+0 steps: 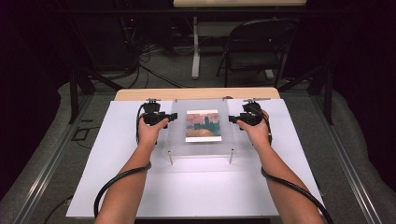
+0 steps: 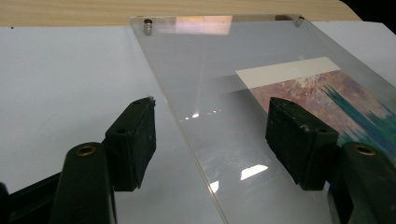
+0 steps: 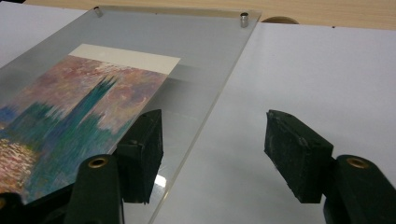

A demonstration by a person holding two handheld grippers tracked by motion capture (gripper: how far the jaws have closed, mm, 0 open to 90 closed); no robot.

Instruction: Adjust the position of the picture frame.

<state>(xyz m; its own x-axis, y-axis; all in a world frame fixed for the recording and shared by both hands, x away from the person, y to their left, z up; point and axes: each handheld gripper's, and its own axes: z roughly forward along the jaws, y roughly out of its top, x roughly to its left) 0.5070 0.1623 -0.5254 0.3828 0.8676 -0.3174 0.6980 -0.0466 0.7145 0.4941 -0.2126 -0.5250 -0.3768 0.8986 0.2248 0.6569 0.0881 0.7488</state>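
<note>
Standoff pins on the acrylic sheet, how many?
4, one per corner of the acrylic sheet: far-left pin, far-right pin, near-left pin, near-right pin.

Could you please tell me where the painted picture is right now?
In the high view, the picture lies under the clear acrylic sheet at mid-table, between the left gripper and right gripper.
</note>
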